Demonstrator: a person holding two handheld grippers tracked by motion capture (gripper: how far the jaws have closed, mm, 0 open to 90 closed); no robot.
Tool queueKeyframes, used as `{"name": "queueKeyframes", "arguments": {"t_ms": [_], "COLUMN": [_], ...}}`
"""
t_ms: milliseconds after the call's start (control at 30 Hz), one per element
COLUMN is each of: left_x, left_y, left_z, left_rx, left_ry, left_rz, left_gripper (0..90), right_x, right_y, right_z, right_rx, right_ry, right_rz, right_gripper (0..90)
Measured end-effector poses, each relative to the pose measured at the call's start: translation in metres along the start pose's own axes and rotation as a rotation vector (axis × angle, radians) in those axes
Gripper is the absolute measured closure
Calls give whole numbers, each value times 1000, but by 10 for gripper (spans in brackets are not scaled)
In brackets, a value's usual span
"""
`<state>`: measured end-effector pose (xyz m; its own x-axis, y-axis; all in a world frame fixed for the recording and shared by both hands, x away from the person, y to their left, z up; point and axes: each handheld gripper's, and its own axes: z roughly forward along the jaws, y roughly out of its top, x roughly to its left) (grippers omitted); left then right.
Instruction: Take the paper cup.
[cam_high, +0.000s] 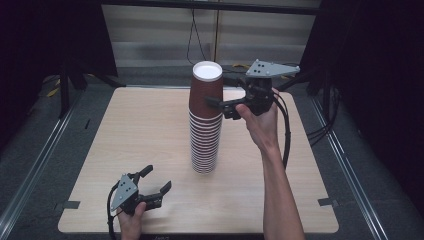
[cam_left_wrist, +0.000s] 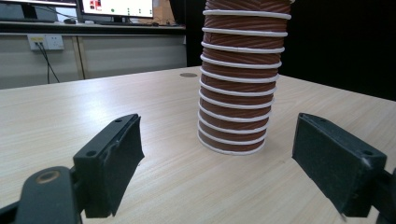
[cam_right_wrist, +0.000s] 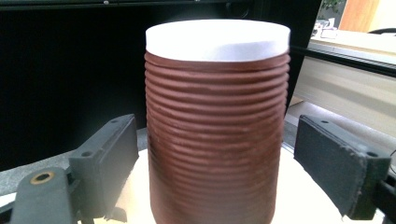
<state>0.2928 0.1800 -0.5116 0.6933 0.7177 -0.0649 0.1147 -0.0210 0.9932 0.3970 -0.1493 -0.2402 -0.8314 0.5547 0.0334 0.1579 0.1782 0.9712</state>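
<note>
A tall stack of brown ribbed paper cups (cam_high: 205, 135) stands upside down at the middle of the wooden table (cam_high: 140, 130), white rims showing as rings. The top cup (cam_high: 206, 90) shows its white base upward. My right gripper (cam_high: 217, 92) is up at that top cup, open, one jaw on each side of its wall. In the right gripper view the cup (cam_right_wrist: 217, 130) sits between the black pads (cam_right_wrist: 116, 158) with a small gap at each side. My left gripper (cam_high: 158, 178) rests near the table's front left, open, nothing between its jaws. Its own view faces the stack's lower part (cam_left_wrist: 238, 93).
A cable (cam_high: 286, 135) trails from the right gripper along the forearm. The table's front edge (cam_high: 200, 232) runs just below the left hand. Dark curtains and metal floor rails flank the table. A wall with sockets and monitors (cam_left_wrist: 116, 7) lies beyond the far edge.
</note>
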Motion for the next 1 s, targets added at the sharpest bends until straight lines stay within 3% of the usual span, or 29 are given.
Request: {"name": "queueKeyframes", "arguments": {"t_ms": [167, 333, 833, 1000], "left_x": [1, 1, 1, 1], "left_y": [0, 0, 0, 0], "left_z": [-1, 0, -1, -1], "left_rx": [1, 3, -6, -7], "left_ry": [-3, 0, -3, -4], "left_rz": [-8, 1, -10, -11], "left_gripper": [158, 159, 159, 159], "right_x": [-1, 1, 2, 3], "right_y": [8, 14, 21, 22], "right_z": [6, 18, 29, 29], "right_rx": [-1, 44, 46, 42], "right_ry": [9, -18, -14, -18], "right_rz": [-3, -8, -9, -13], "right_gripper": [134, 132, 136, 191]}}
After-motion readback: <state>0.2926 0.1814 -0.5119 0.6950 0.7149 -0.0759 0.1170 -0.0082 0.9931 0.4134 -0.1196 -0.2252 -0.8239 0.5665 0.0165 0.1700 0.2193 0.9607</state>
